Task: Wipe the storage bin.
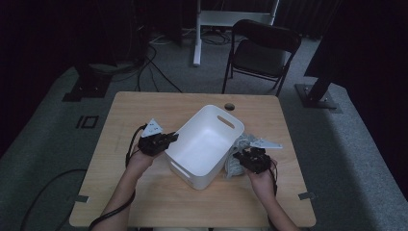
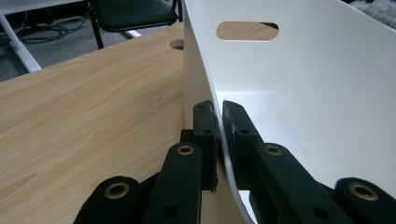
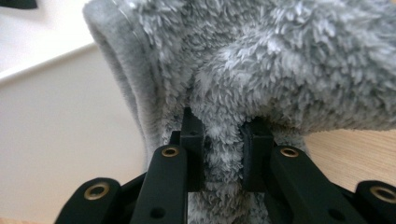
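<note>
Where the high view looks down on the wooden table (image 1: 144,192), the left gripper (image 1: 169,138) meets the white plastic bin (image 1: 204,144), and the right gripper (image 1: 242,158) half hides a grey fleece cloth (image 1: 239,144) beside it.

In the left gripper view, the jaws clamp the bin's thin wall.

In the right gripper view, the jaws pinch a fold of cloth, its edges cut off.

White bin (image 1: 204,144), grey fluffy cloth (image 3: 261,70), black jaws
</note>
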The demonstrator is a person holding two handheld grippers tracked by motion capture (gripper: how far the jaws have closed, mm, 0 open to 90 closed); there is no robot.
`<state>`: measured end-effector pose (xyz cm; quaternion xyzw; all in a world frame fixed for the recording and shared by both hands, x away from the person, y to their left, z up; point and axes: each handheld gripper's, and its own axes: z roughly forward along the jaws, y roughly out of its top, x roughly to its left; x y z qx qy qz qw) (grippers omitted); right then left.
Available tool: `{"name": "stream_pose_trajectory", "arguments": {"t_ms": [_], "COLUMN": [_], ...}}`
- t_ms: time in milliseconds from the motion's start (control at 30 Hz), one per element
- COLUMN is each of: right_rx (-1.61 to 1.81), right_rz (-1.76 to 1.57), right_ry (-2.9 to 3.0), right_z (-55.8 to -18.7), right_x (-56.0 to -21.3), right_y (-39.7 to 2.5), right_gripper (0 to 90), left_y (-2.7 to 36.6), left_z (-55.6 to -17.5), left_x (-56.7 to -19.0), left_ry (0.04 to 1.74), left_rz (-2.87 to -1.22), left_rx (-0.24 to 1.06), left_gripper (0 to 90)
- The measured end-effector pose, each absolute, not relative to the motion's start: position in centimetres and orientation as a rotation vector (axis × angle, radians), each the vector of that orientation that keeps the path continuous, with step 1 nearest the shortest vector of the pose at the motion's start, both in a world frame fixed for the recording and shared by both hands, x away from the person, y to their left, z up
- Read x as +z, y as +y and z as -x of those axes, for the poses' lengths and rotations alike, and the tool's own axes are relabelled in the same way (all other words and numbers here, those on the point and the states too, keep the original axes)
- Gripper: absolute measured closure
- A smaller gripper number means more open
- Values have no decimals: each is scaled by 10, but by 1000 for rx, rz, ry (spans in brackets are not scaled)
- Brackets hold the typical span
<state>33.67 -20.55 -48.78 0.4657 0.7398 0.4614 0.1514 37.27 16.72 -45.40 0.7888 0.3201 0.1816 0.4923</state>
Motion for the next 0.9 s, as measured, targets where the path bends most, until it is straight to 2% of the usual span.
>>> {"name": "stream_pose_trajectory", "arguments": {"t_ms": [333,633,800,900], "right_rx": [1291,1205,1271,1351], "right_rz": [-1397,-1488,-1484,-1411], "right_ry": [2149,2205,2201,2178], "right_z": [-346,-358,-353,-341], "right_x": [-501,-527,-519,-500], "right_y": [-207,-205,-209,-215], "right_gripper": [752,752,751,751], "left_y": [164,163,162,160], "left_z": [-372,-371,-370,-369], "left_x": [-454,-454,-453,-453], "left_ry": [779,800,832,841], "left_rz": [-1921,-1916,-1909,-1906], "left_rx": [457,473,494,503], "left_gripper": [845,843,848,849]}}
